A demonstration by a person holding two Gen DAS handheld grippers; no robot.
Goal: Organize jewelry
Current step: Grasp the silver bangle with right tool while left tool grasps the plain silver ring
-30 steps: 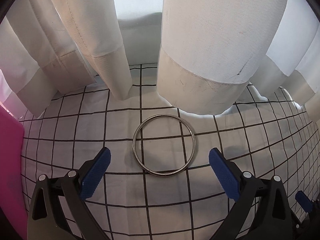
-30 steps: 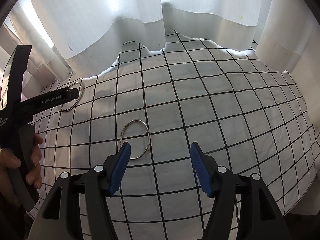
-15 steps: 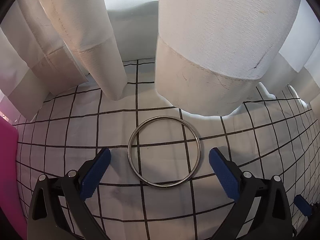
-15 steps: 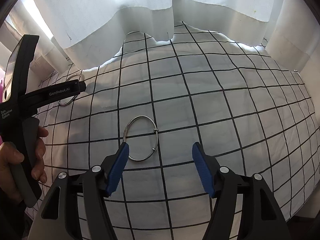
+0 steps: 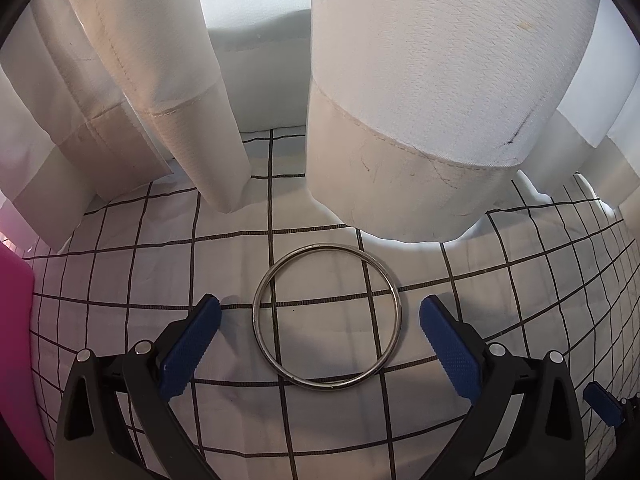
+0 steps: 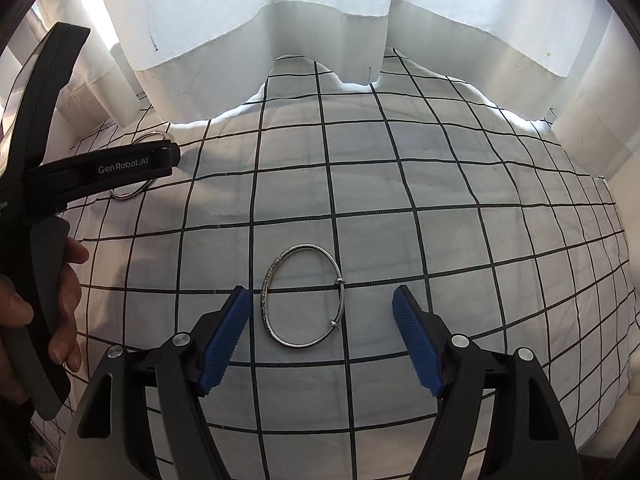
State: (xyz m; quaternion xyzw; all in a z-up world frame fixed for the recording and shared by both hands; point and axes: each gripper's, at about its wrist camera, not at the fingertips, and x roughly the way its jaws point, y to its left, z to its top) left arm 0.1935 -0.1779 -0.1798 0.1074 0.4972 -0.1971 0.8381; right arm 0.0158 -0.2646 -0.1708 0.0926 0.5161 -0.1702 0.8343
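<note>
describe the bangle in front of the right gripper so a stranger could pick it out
On the white grid-lined cloth, look just ahead of the open right gripper. The bangle lies flat there, a thin silver hoop. Unlike the plain ring near the curtain, it has two small knots and a textured side.

A plain silver bangle (image 5: 326,316) lies flat on the white cloth with a black grid (image 5: 120,280), low in the middle of the frame. The left tool (image 5: 320,330) sits with its blue-padded fingers (image 5: 188,354) spread wide, one on each side of the bangle's lower half and neither touching it. White curtains (image 5: 420,120) hang across the top, their hems reaching the cloth. A pink object (image 5: 16,340) fills the left edge.
</note>
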